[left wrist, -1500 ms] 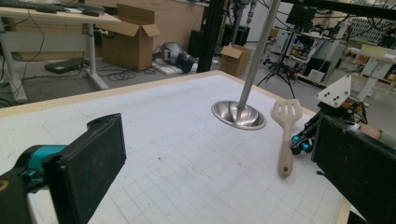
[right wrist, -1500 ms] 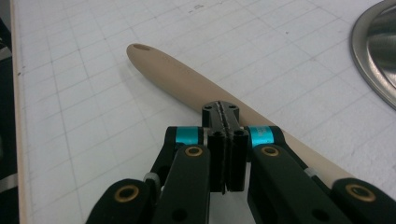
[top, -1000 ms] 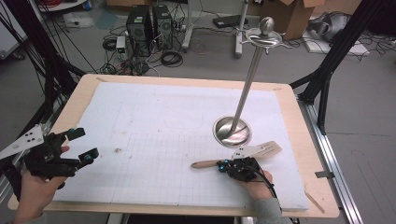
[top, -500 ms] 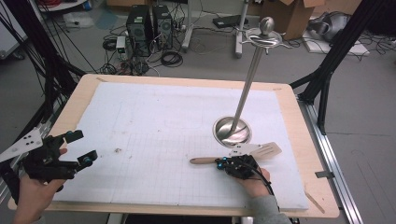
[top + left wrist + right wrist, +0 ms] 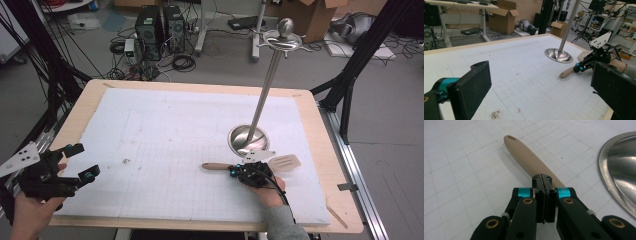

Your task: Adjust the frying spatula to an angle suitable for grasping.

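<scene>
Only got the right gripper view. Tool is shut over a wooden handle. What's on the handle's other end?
Observer: A slotted head. It's a spatula, lying flat on the white mat.
Operator: Steel rim at my right?
Observer: That's the round base of a tall pole stand, with hooks at the top.
Operator: Left tool?
Observer: The left tool is open at the table's near left edge, with nothing between its jaws.

A grey floor lies behind the surface, strewn with black cables. Two black computer towers stand there, beside a white desk leg and an open cardboard box. Black frame struts flank both sides.
</scene>
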Demonstrator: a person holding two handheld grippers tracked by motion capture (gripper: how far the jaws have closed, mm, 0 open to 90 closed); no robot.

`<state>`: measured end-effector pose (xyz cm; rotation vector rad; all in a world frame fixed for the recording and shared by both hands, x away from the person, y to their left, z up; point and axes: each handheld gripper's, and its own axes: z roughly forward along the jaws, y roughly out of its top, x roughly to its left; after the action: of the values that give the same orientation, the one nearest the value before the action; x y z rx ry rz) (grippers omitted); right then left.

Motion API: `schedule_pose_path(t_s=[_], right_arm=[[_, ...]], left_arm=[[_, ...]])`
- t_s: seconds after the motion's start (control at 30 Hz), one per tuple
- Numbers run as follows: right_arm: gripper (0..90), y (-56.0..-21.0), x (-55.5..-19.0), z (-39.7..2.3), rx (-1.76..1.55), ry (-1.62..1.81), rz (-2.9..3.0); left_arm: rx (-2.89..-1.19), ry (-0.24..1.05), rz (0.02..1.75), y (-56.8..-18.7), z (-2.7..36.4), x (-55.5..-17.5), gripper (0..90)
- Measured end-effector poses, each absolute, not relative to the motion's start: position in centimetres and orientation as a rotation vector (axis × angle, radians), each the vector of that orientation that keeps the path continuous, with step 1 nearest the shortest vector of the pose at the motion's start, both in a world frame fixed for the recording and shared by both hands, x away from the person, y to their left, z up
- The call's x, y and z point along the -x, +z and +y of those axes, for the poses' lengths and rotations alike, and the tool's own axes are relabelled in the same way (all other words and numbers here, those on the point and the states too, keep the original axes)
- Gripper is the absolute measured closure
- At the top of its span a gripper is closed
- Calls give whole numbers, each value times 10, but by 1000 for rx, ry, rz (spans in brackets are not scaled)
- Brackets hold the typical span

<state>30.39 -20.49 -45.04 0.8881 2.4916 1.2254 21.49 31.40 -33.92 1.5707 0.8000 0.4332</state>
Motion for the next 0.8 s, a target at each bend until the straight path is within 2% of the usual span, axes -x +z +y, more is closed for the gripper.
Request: schedule_pose_path(t_s=[0.8], right_arm=[[900, -451, -318, -200, -945, 1229, 2471]], left_arm=[[-1572, 460, 814, -340, 322, -205, 36]])
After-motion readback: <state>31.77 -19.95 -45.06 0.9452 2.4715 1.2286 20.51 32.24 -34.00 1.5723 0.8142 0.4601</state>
